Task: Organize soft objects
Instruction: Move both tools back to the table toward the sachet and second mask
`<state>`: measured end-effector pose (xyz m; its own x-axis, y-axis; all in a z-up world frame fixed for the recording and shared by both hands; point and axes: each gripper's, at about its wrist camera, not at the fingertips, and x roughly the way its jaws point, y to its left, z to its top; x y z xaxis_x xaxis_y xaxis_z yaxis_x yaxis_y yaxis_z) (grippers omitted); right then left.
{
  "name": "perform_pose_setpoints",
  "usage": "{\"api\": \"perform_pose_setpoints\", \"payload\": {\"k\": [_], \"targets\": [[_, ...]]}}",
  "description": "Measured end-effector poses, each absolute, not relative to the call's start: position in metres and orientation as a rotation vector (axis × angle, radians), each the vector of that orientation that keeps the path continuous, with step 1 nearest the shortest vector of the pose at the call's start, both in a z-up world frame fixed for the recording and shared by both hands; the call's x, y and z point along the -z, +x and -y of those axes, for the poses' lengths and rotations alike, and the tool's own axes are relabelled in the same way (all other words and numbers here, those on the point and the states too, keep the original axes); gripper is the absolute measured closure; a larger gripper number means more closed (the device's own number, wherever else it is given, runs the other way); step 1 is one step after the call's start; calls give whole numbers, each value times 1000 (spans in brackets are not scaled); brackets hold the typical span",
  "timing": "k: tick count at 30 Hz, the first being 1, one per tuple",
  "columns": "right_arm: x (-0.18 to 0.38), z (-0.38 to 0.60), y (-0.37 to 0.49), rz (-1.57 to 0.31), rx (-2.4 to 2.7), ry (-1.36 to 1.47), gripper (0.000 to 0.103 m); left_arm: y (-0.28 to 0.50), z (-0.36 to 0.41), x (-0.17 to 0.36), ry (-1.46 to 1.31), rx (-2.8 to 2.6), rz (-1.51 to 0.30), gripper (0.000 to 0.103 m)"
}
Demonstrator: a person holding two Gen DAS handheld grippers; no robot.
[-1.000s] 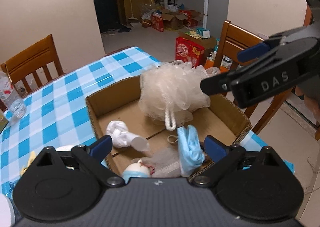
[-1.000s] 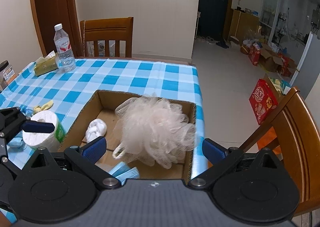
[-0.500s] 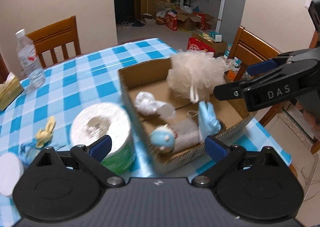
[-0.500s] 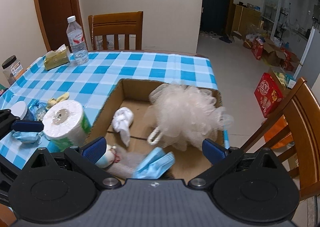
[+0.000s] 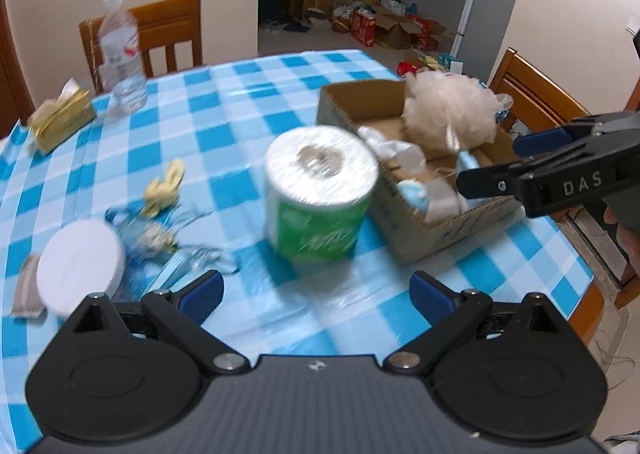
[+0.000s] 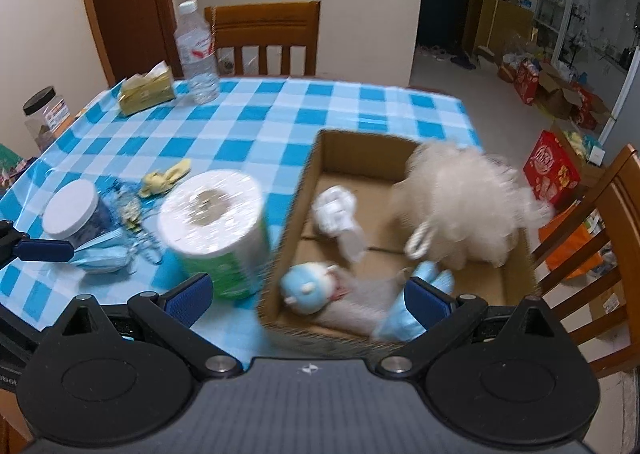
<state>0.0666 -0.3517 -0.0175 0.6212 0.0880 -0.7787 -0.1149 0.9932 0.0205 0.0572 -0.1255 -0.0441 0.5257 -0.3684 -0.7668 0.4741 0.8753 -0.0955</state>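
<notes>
Upright, green-wrapped toilet roll (image 5: 320,190) stands beside the cardboard box (image 5: 424,230), blurred.

Left gripper (image 5: 316,288): jaws spread wide, empty.
Right gripper (image 6: 306,292): jaws spread wide, empty.

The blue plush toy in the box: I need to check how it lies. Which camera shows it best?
The right wrist view: the blue plush toy lies in the near left corner of the cardboard box, its round head in plain sight. In the left wrist view the box wall hides most of the toy, and it is blurred.
</notes>
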Motion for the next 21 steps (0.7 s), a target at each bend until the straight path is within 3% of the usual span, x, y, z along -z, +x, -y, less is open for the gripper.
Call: {"api": "perform_pose_setpoints", "payload": {"k": [21], "targets": [[54,184,80,-997,-234,-104,0,74,-34,86,62,350,-940,4]]}}
